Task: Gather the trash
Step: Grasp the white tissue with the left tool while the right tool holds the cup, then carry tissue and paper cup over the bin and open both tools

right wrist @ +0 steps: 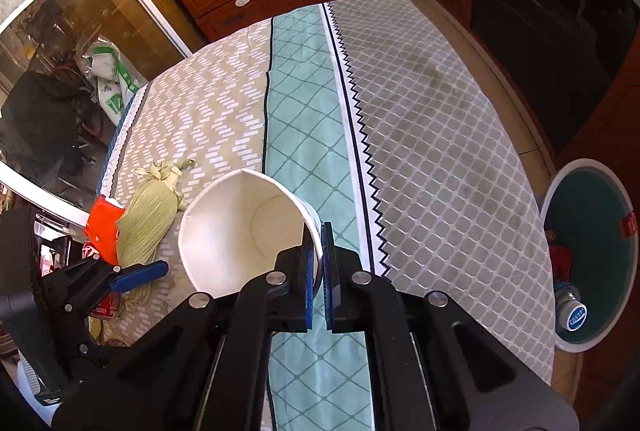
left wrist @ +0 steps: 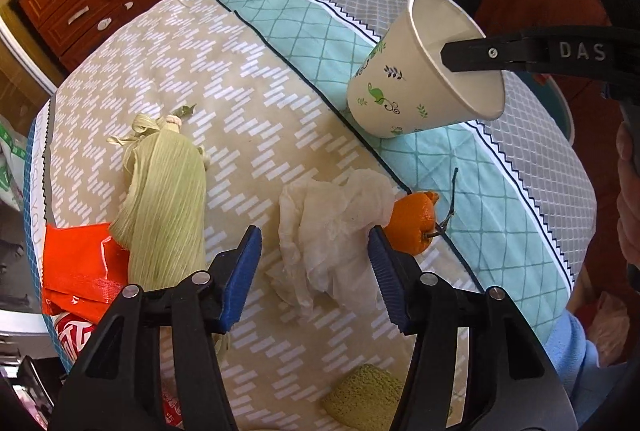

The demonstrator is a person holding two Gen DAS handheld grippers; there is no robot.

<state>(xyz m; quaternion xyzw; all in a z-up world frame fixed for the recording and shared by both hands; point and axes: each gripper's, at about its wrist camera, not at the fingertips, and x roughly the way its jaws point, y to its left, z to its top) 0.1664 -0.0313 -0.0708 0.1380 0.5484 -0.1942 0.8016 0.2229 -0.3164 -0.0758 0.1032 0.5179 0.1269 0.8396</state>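
A crumpled white tissue (left wrist: 332, 231) lies on the patterned tablecloth (left wrist: 256, 79). My left gripper (left wrist: 314, 235) hangs over it, open; the tissue sits between the blue pads, and the left pad stands clear of it. Against the tissue's right side lies a tangerine (left wrist: 414, 223) with a stem. My right gripper (right wrist: 318, 231) is shut on the rim of a white paper cup (right wrist: 240, 231), which tilts above the cloth. In the left wrist view the leaf-printed cup (left wrist: 400, 87) shows one of the right gripper's fingers (left wrist: 480, 53) inside it.
A corn husk (left wrist: 168, 199) and an orange wrapper (left wrist: 80, 267) lie left of the tissue, a red can (left wrist: 74, 335) below them. A green sponge (left wrist: 364, 395) is near the front edge. A round bin (right wrist: 592, 243) stands on the floor right of the table.
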